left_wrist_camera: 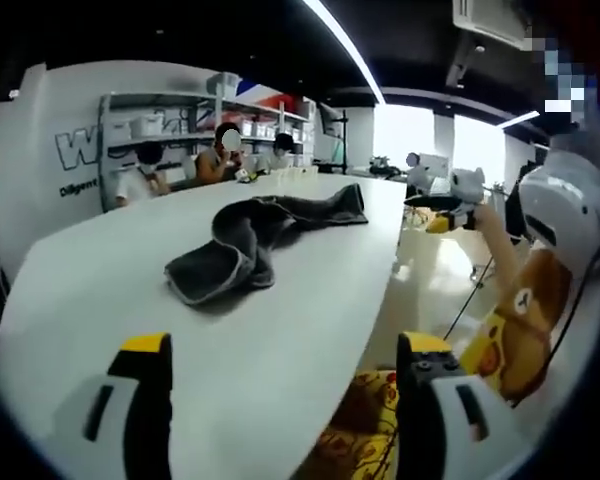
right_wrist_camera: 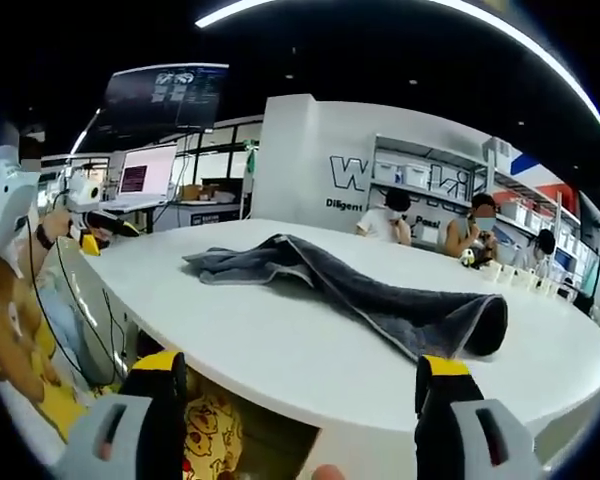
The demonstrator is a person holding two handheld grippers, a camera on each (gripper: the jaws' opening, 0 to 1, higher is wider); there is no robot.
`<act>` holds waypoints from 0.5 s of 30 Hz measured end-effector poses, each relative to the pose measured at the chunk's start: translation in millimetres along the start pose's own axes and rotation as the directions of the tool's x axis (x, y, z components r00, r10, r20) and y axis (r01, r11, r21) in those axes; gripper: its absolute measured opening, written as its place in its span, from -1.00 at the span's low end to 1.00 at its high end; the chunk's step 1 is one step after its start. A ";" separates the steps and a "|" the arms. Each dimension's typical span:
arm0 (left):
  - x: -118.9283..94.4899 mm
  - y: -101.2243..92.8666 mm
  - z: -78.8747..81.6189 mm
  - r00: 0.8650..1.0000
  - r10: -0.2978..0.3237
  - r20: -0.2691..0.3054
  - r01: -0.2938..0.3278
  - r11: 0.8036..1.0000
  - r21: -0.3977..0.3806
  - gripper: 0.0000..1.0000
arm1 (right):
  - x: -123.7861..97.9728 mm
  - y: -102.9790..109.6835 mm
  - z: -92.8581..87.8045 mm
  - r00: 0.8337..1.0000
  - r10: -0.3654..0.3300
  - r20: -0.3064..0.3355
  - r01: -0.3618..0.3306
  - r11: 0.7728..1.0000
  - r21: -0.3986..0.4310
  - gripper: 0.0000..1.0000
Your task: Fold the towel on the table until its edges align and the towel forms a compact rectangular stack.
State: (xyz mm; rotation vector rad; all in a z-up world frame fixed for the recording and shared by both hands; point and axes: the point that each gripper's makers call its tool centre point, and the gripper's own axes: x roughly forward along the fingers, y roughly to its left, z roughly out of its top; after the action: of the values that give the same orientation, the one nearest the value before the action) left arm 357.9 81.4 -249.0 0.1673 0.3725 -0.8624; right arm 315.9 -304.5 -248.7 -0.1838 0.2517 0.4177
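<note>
The towel (left_wrist_camera: 250, 245) is dark grey with a paler grey border along its edge. The tabletop (left_wrist_camera: 130, 290) is plain white. The left hand-held gripper (left_wrist_camera: 285, 375) has black jaws capped in yellow on a pale grey body, and the right hand-held gripper (right_wrist_camera: 305, 385) matches. The person's clothing (left_wrist_camera: 365, 420) is yellow with a cartoon print.

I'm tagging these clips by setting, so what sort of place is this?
Probably an open office or lab workspace: a long white table with a grey towel on it, people seated at its far end, shelving with boxes and monitors along the walls.
</note>
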 end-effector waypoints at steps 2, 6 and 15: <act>4.8 -1.8 2.1 1.000 -0.016 -0.006 0.016 1.000 0.004 0.95 | -2.0 -0.3 -1.6 1.000 -0.005 -0.001 0.005 1.000 0.002 0.99; 16.8 -0.4 4.3 0.998 -0.049 -0.043 0.051 0.998 0.046 0.92 | -6.0 -0.9 -4.3 1.000 -0.014 -0.004 0.014 1.000 0.013 0.99; 42.3 8.8 5.6 0.982 -0.142 -0.125 0.157 0.980 0.121 0.73 | -13.1 -2.2 -10.3 0.999 -0.033 -0.010 0.034 0.999 0.022 0.99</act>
State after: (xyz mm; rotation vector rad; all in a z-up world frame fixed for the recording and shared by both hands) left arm 391.1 55.5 -260.2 0.3142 0.4416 -1.0294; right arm 303.2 -313.7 -254.6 -0.1679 0.2627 0.3806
